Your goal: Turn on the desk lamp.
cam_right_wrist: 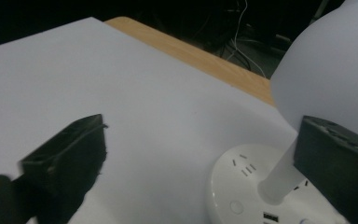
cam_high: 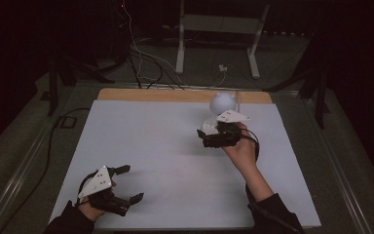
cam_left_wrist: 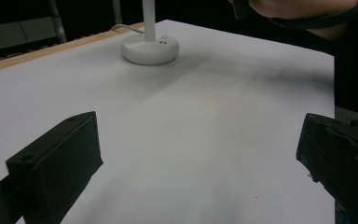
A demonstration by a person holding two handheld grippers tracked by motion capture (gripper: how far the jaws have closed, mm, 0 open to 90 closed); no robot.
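One white lamp (cam_high: 222, 104) stood on one white table (cam_high: 151, 146), with two grippers, left (cam_high: 126, 184) and right (cam_high: 205, 138), over it.

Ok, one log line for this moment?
left tool: open, idle near edge | right tool: open, at lamp base | table: white sheet

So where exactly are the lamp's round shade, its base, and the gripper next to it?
lamp shade (cam_high: 222, 102), high view, centre of the white globe.
lamp base (cam_left_wrist: 149, 49), left gripper view, top of the round white disc.
right gripper (cam_high: 205, 138), high view, between its black fingertips.
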